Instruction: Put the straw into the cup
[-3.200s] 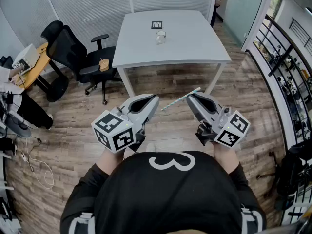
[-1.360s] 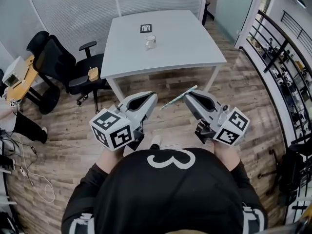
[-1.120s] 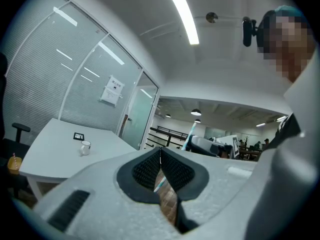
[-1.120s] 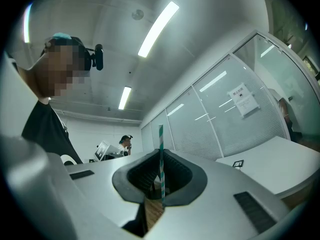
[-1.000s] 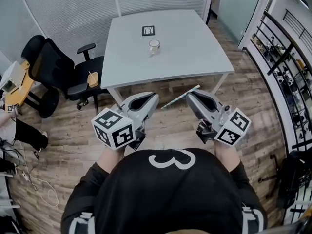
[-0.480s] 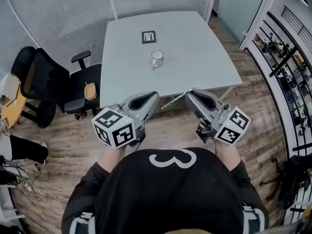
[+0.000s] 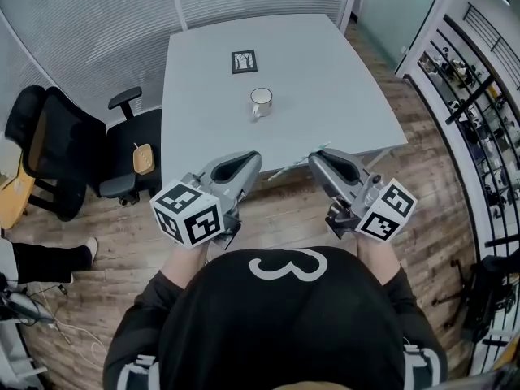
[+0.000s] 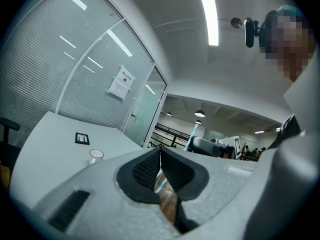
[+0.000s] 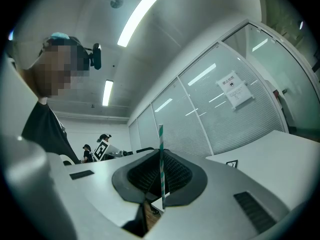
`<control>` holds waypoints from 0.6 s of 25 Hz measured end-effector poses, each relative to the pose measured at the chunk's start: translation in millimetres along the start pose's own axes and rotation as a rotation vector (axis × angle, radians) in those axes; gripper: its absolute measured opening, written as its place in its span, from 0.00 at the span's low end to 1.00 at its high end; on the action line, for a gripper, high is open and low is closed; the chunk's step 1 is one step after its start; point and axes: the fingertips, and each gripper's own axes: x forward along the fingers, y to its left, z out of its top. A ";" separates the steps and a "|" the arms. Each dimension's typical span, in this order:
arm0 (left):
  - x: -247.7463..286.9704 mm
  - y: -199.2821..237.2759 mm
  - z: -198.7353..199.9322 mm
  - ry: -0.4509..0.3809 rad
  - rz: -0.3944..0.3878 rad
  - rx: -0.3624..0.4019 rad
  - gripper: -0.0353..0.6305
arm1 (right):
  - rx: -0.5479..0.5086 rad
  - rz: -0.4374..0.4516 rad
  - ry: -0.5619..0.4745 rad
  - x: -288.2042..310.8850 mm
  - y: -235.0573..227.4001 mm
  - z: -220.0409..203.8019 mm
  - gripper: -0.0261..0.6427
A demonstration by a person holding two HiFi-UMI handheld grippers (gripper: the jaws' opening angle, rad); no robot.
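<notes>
Worktop [image 7: 325, 71] ahead with cup [image 7: 261, 101]; pinching light, crushable straw [image 7: 286, 170] near one end in right gripper [image 7: 315, 158] jaws; left gripper [image 7: 253, 158] jaws pressed together.

Definitely looking like an office meeting room: striped glass partition walls [image 7: 97, 31] are running round a big white surface [image 7: 325, 88], a black swivel chair [image 7: 41, 149] is sitting on the wood-plank floor [image 7: 122, 242], a printed notice [image 8: 121, 83] is hanging on the glass, and strip lights [image 8: 206, 14] are glowing overhead.
</notes>
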 end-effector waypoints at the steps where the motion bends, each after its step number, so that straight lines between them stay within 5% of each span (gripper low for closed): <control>1: 1.5 1.7 -0.9 0.001 0.000 -0.005 0.08 | 0.002 -0.003 0.001 -0.3 -2.0 -0.7 0.08; 15: 39.3 19.1 10.6 0.002 0.025 0.018 0.08 | 0.017 0.017 -0.010 4.3 -48.8 7.4 0.08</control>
